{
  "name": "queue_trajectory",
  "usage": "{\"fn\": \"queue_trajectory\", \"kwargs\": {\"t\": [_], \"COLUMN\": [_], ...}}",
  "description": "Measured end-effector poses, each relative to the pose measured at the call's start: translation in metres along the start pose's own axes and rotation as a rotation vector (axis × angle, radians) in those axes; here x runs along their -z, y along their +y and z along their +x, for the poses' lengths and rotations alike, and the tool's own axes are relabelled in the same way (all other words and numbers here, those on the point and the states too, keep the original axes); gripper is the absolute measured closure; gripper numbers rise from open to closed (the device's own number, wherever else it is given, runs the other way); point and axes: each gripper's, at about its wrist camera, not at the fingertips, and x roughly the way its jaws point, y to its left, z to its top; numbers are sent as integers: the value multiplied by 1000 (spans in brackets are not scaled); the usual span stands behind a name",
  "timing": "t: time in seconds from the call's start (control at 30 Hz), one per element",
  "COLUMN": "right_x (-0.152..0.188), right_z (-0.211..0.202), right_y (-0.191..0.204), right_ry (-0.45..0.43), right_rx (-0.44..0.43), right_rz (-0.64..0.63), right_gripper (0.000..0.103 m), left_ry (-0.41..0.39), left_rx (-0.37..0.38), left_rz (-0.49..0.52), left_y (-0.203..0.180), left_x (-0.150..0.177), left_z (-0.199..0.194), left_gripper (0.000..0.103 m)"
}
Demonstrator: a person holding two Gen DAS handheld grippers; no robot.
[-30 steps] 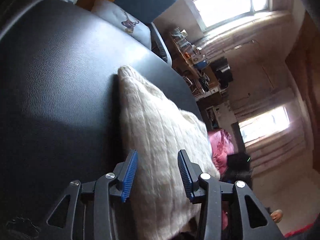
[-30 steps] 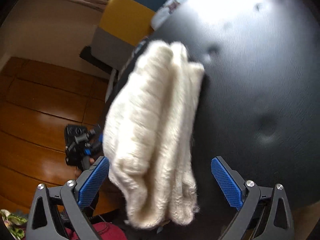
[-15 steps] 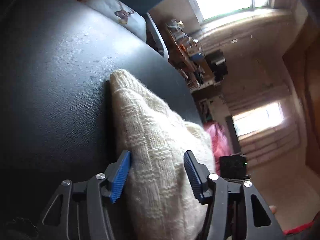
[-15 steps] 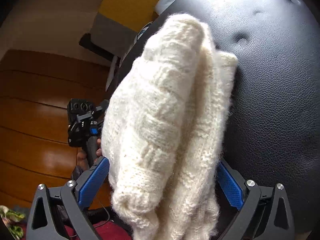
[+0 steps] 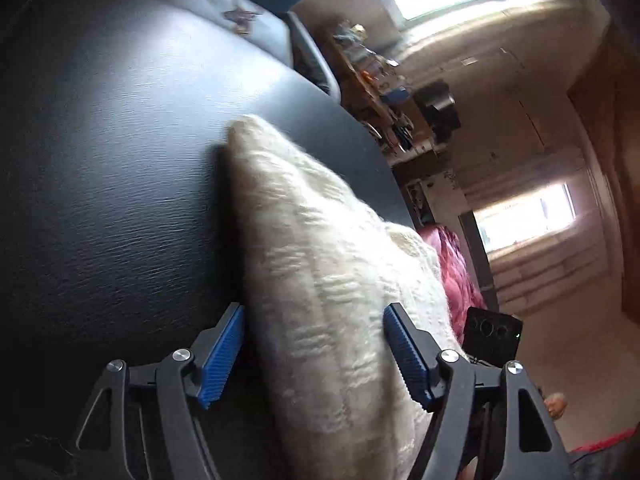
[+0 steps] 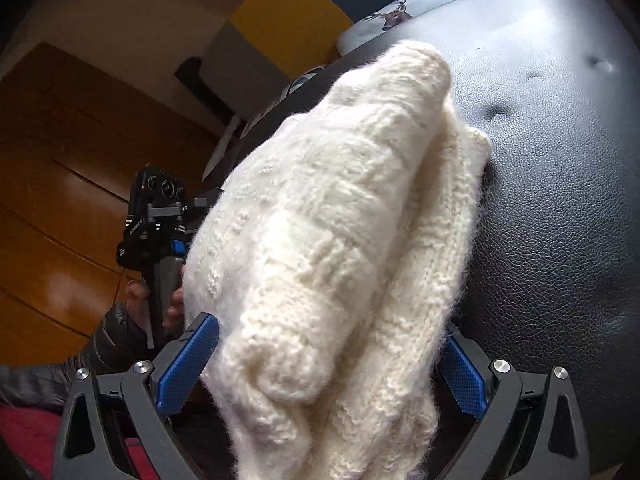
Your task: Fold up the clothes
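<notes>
One sweater [image 6: 340,248], two grippers [image 6: 320,364] astride.

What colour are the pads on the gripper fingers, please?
Blue, ribbed pads on black fingers; clearest in the right wrist view.

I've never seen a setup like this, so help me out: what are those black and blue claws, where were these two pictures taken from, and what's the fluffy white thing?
Each picture comes from a camera mounted on a handheld gripper, looking along its two blue-padded fingers. A person holds one in each hand. The left gripper and right gripper each straddle an end of a folded cream knitted sweater lying on a black padded leather surface. Both grippers look open, not yet squeezing it. The right view also shows the left gripper with the hand holding it.
</notes>
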Motion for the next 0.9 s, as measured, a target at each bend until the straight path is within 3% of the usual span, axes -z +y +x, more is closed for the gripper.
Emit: {"fn": "queue_trajectory", "kwargs": {"t": [0.1, 0.13, 0.17, 0.27, 0.47, 0.7, 0.9], "right_x": [-2, -1, -1, 4, 16, 27, 33], "right_z": [3, 4, 5, 4, -1, -18, -56], "right_y": [-1, 2, 5, 12, 14, 13, 8], "right_ry": [-5, -4, -1, -14, -74, -147, -252], "right_rx": [0, 21, 55, 120, 113, 51, 54], "right_rz": [33, 28, 12, -25, -5, 48, 82], "right_gripper": [0, 4, 11, 26, 40, 48, 48], "left_ry": [28, 51, 62, 40, -14, -20, 9], "left_rx": [-42, -45, -49, -48, -40, 68, 134], "left_rz": [60, 61, 50, 62, 123, 240, 321], "left_y": [-16, -20, -22, -27, -54, -108, -157], "left_x": [0, 0, 1, 6, 7, -3, -26], "left_z": [16, 18, 20, 16, 5, 5, 34], "left_gripper": [18, 21, 30, 43, 53, 54, 54]}}
